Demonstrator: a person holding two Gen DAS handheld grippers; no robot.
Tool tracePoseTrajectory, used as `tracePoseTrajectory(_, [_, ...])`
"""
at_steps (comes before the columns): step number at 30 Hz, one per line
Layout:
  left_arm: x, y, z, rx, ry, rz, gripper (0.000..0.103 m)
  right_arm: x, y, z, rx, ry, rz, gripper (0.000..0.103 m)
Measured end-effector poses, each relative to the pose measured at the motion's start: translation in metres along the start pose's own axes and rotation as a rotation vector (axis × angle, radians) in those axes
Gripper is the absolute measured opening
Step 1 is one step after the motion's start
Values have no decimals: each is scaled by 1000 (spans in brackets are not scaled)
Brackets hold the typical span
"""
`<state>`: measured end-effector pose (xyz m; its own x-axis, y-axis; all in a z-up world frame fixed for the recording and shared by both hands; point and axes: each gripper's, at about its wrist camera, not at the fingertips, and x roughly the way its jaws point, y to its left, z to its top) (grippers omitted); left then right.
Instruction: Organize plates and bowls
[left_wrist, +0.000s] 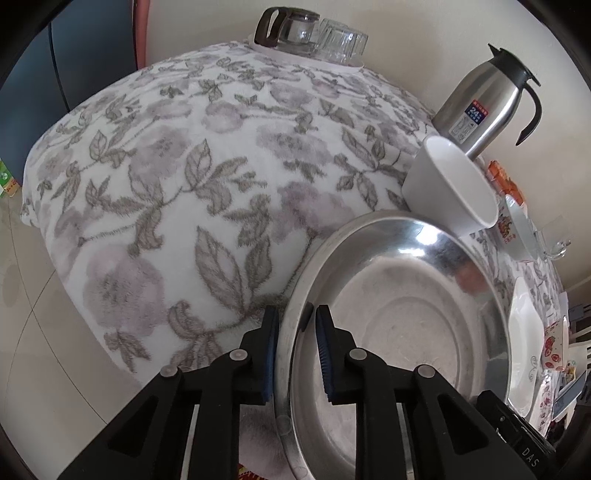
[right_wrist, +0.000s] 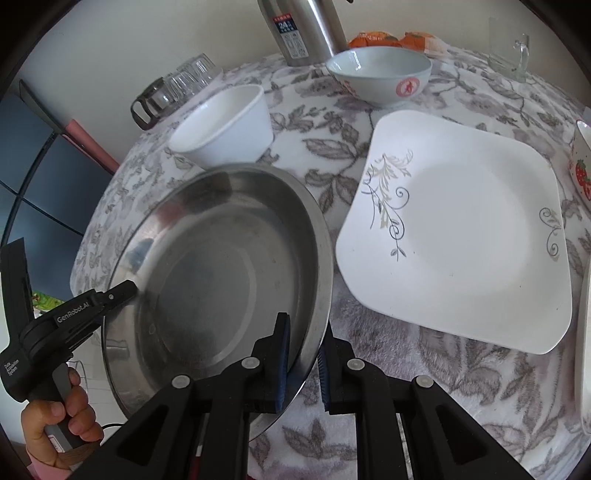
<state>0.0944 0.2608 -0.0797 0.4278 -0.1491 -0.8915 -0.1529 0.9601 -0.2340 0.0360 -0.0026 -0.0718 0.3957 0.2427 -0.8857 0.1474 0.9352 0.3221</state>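
A round steel plate (left_wrist: 399, 325) is held tilted above the floral tablecloth by both grippers. My left gripper (left_wrist: 295, 332) is shut on its left rim; it also shows in the right wrist view (right_wrist: 129, 290). My right gripper (right_wrist: 303, 354) is shut on the steel plate's (right_wrist: 221, 266) right rim. A plain white bowl (right_wrist: 225, 125) stands just behind the plate and also shows in the left wrist view (left_wrist: 450, 181). A square white plate (right_wrist: 458, 236) with a grey scroll pattern lies to the right. A white bowl with red emblems (right_wrist: 380, 75) stands behind it.
A steel thermos jug (left_wrist: 487, 99) stands at the back by the wall. A glass pot (left_wrist: 288, 27) and upturned glasses (left_wrist: 343, 38) stand at the far left corner. A strawberry bowl (right_wrist: 581, 162), a glass mug (right_wrist: 511, 51) and orange packets (right_wrist: 388, 38) are at the right and back.
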Motion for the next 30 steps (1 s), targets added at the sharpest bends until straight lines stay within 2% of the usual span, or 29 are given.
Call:
tracePoseTrajectory(12, [-26,-15,2,32,-37,4,21,-31,-4,2,-10,-82,41,15])
tracePoseTrajectory(16, [-39,-25,4,42,-57,5,21,-44,-12,3,14,-114,79,16])
tracePoseTrajectory(20, [-48,-43,6,64,-62,-10,21,-60,-25,5,53,-160,95,16])
tracePoseTrajectory(24, [-60,-68,7,105,-86,-17,21,-80,-35,4,46,-228,74,17])
tracePoseTrajectory(30, [-76,-102,8,140,-100,-55,21,-102,-65,6,119,-288,103,17])
